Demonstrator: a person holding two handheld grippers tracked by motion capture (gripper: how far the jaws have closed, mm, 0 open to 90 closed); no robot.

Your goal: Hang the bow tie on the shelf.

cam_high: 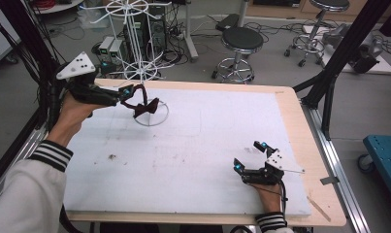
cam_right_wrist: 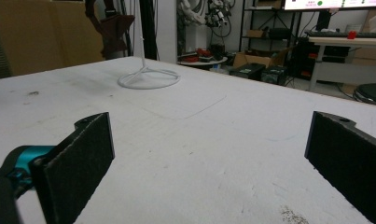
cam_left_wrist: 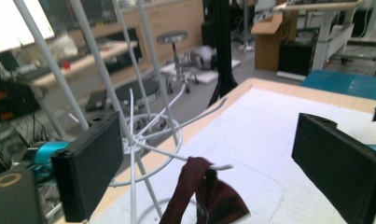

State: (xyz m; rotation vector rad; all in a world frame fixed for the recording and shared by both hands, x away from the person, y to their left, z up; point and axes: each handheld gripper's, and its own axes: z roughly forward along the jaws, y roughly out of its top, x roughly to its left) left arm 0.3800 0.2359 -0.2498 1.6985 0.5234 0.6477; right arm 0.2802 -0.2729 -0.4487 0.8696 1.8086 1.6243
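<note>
Left gripper is up by the desk's far left corner, jaws wide apart, just short of a dark maroon cloth bow hanging on a white wire rack. Looks soft and light, so I'd pinch the strap. Right gripper rests wide open near the right edge, with plenty of bare white desk between.

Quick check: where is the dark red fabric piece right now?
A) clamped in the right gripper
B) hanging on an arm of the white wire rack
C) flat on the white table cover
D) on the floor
B: the dark red fabric piece hangs over a thin arm of the white wire rack, between the open jaws of the left gripper.
</note>
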